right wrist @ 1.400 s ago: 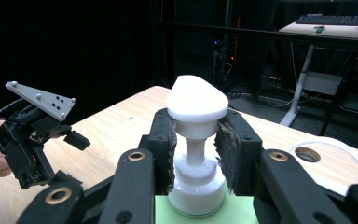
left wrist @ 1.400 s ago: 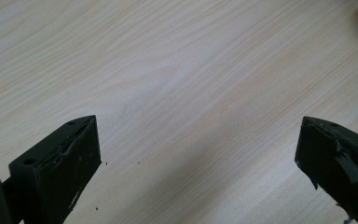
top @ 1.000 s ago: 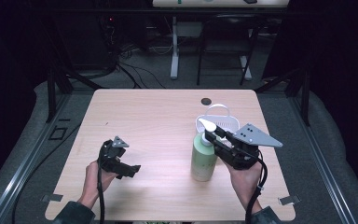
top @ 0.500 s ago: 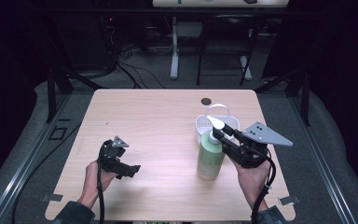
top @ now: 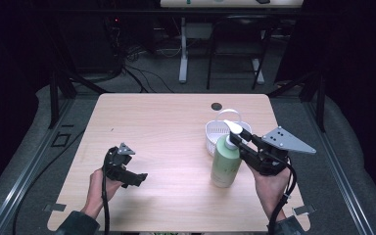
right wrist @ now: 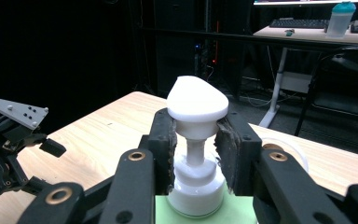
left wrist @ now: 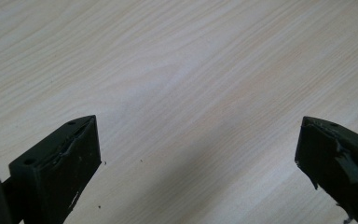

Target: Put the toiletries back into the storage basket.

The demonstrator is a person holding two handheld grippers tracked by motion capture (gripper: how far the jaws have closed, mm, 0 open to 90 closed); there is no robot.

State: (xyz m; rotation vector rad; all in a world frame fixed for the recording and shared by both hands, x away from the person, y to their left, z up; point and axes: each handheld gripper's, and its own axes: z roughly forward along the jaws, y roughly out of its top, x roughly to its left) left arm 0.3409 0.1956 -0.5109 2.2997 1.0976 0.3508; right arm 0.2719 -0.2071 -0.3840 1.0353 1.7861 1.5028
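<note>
A pale green pump bottle point(top: 225, 167) with a white pump head point(top: 233, 128) stands nearly upright at the right of the wooden table point(top: 166, 127). My right gripper point(top: 236, 142) is shut on the pump's neck just under the head. In the right gripper view, both pads point(right wrist: 164, 149) press on the white pump point(right wrist: 196, 100). Whether the bottle's base rests on the table I cannot tell. My left gripper point(top: 136, 173) is held low over the table's front left, jaws wide open and nothing between them point(left wrist: 198, 154).
A small white basket point(top: 214, 135) with a handle sits just behind the bottle. A dark round disc point(top: 217, 105) lies near the far edge. Beyond the table stand desk legs, cables and a chair.
The right gripper and the bottle have shifted slightly to the right. The left gripper has stayed where it was.
</note>
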